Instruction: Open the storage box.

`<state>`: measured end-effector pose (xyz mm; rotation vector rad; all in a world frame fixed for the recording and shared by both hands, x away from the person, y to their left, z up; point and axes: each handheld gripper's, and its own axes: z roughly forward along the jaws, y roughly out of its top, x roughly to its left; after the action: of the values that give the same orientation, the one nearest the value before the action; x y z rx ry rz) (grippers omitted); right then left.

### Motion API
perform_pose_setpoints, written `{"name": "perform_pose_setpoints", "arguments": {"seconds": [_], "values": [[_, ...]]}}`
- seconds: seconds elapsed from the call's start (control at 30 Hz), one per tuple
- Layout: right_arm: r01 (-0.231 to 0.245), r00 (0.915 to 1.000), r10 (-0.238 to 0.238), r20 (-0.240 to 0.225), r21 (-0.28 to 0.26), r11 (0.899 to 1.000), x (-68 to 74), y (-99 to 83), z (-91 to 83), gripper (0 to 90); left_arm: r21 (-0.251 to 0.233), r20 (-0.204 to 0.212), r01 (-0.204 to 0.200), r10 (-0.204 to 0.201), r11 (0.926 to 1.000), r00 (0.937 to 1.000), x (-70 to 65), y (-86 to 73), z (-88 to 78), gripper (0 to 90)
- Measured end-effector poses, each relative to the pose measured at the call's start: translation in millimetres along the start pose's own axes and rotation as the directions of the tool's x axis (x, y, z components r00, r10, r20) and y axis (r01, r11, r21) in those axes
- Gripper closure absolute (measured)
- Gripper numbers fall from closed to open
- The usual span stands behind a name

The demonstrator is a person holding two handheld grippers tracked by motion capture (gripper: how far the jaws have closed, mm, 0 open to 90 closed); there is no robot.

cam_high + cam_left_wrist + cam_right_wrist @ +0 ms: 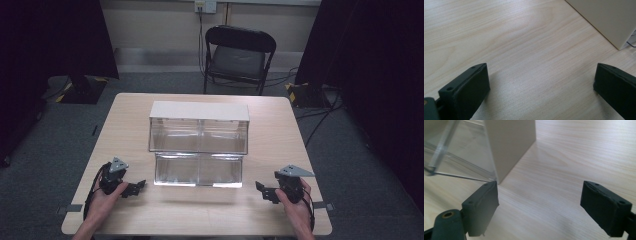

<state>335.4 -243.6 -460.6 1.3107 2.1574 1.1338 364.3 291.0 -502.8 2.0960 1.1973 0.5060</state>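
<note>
We hold the left tool (140,185) and right tool (259,187) jaws wide, empty | clear drawer unit (199,145) mid-table (280,210), between them | we should approach level, both sides together.

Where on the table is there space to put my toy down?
The table has bare wood to the left and right of the clear two-step drawer box. The front strip between the left tool and the right tool is bare too. The middle is crowded by the box, and only a narrow strip lies behind it.
</note>
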Motion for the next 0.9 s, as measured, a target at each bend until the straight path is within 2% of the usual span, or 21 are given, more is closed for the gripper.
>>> {"name": "perform_pose_setpoints", "arguments": {"seconds": [0.23,0.43,0.9], "values": [[0.035,0.997,-0.036,-0.069,-0.02,0.999,18.1,6.2,-8.1,15.0,-0.001,0.001,0.002,-0.002,1.0,1.0,-0.1,-0.1,0.1,0.0],[0.06,0.9885,-0.064,-0.137,-0.032,0.998,31.6,8.9,-9.9,14.9,-0.001,-0.001,0.001,-0.001,1.0,1.0,-0.1,-0.1,0.0,0.0],[0.097,0.9796,-0.102,-0.173,-0.038,0.995,52.6,15.8,-3.8,14.2,-0.001,-0.002,0.001,-0.001,1.0,1.0,-0.2,-0.1,0.0,0.0]]}}
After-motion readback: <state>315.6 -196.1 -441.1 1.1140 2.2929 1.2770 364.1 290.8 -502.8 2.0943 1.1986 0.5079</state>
